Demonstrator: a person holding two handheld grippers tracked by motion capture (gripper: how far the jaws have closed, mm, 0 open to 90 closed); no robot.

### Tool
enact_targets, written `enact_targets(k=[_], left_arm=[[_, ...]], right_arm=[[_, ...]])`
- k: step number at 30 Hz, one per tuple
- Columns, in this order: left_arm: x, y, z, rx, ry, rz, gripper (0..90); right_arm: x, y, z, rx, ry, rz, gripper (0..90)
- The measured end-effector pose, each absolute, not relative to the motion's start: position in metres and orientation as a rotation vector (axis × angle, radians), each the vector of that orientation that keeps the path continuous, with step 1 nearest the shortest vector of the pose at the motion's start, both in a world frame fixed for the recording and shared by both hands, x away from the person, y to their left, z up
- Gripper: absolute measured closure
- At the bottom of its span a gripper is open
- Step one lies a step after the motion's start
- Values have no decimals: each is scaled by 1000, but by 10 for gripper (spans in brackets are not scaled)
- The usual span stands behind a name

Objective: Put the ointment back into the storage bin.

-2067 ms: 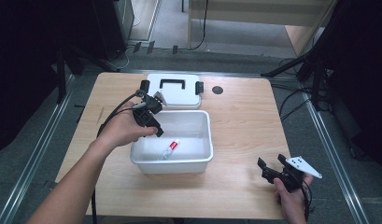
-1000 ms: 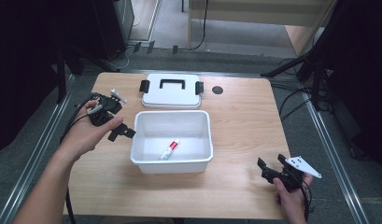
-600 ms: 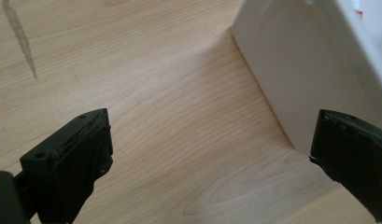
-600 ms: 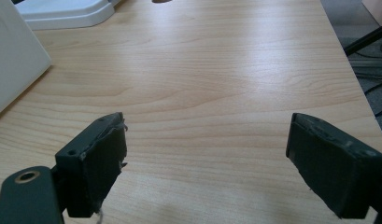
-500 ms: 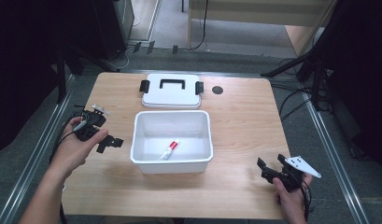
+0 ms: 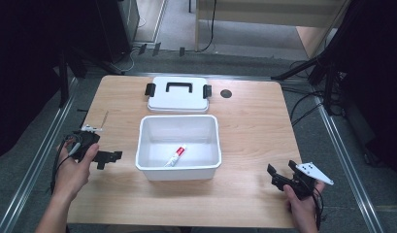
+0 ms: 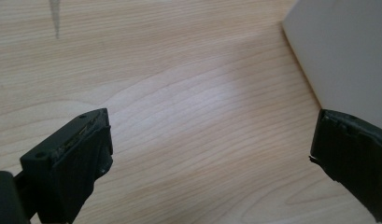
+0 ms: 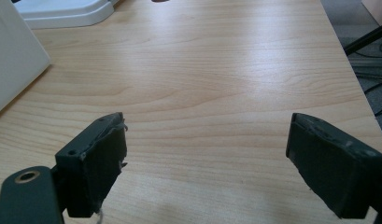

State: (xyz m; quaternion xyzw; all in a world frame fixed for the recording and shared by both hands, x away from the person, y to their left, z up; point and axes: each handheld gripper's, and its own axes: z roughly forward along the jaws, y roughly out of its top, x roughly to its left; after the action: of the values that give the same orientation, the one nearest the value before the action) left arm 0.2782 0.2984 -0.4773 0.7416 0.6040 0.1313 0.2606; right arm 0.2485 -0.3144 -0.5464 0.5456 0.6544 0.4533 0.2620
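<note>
High view: white rectangular plastic bin (image 6: 148, 127) mid-table on light wooden table (image 6: 254, 121), white-and-red tube (image 6: 175, 156) lying inside; white lid with black handle (image 6: 178, 94) just behind bin.
Left gripper view: left gripper (image 7: 212, 154) spread wide, empty, near bin wall.
Right gripper view: right gripper (image 8: 205, 163) spread wide, empty, above bare wood.

My gripper (image 8: 205, 163) has its jaws spread wide with bare table (image 8: 226, 84) between them. The box (image 8: 11, 70) wall stands at my far left, and the lid (image 8: 62, 11) lies flat beyond it.
</note>
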Motion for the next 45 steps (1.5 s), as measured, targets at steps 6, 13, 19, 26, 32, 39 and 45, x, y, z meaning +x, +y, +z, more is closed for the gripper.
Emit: enact_targets(k=[6,13,19,26,32,39,45], left_arm=[[265,312,-494,1899,1663,477,0],[249,324,-514,1821,1651,565,0],[235,334,-528,1714,1667,654,0],[201,348,-542,1567,1609,830,0],[182,362,-545,1519,1574,823,0],[180,358,-549,1539,1561,830,0],[180,357,-550,1547,1536,811,0]], right_arm=[[249,-314,-546,1472,1773,1224,127],[249,-314,-546,1477,1773,1222,127],[249,-314,-546,1477,1774,1221,127],[249,-314,-546,1477,1772,1221,127],[249,-314,-547,1477,1775,1221,127],[249,-315,-546,1478,1771,1223,127],[249,-315,-547,1482,1769,1228,127]])
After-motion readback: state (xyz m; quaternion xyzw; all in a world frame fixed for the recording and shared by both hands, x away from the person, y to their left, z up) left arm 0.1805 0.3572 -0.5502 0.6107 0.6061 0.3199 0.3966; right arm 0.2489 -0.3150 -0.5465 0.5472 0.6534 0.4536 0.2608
